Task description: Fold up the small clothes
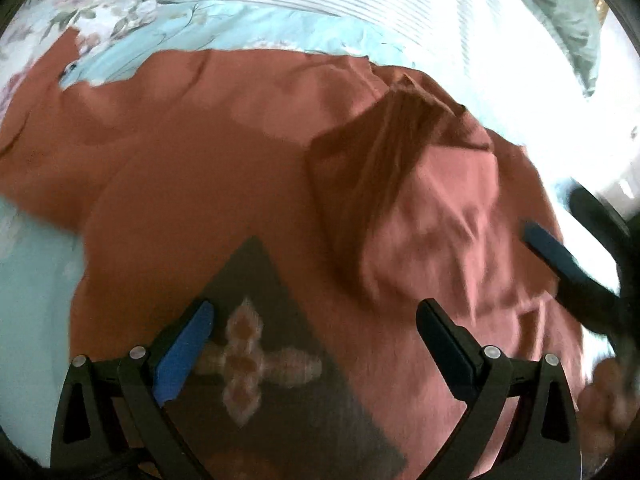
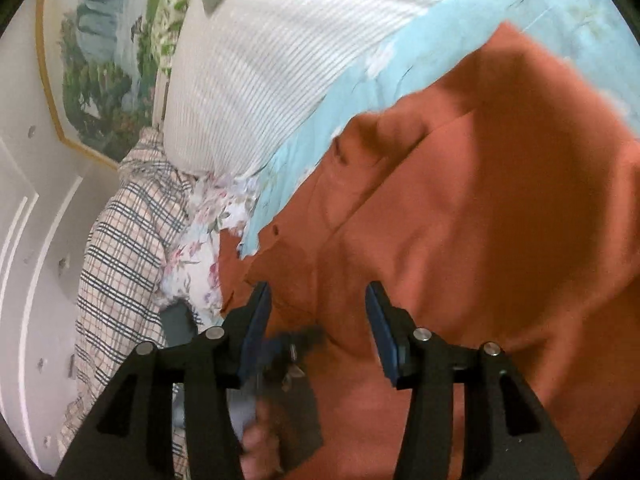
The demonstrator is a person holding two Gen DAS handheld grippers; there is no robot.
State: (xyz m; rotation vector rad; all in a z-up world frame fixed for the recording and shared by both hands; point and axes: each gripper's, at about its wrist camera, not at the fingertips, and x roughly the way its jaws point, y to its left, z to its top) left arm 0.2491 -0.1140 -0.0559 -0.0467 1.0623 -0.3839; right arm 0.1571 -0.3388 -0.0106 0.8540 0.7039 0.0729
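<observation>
Rust-red garment [image 1: 224, 168]: small top, spread over bed, fills most of both views; blurry in left wrist view.
Print [image 1: 248, 356]: dark triangle patch w/ pale cross-like motif, on garment's near part, right btwn left gripper's fingers.
Fold [image 1: 380, 184]: raised flap of the cloth, darker underside showing, stands up right of centre; wrinkled fabric beside it.
Left gripper [image 1: 316, 320]: jaws spread wide, nothing pinched; blue pad on left finger, hovering close over print. Touching cloth or not: can't tell.
Right gripper [image 2: 318, 300]: jaws apart, no cloth btwn pads; red garment lies under and ahead of them. Also seen at right edge of left wrist view, blurred, blue pad over garment's wrinkled side.
Hand [image 2: 260, 448]: blurred, low in right wrist view, w/ a dark smeared gripper part near it.
Bedsheet [image 1: 132, 60]: light blue w/ floral print, under garment.
Striped pillow [image 2: 256, 72]: white, thin stripes, beyond garment's far edge.
Plaid cloth [image 2: 120, 248]: checked, bunched at bed's side, apart from garment.
Painting [image 2: 100, 52]: framed, greenery, on pale wall behind pillow.
Green pillow [image 1: 560, 12]: far corner, well apart from garment.
</observation>
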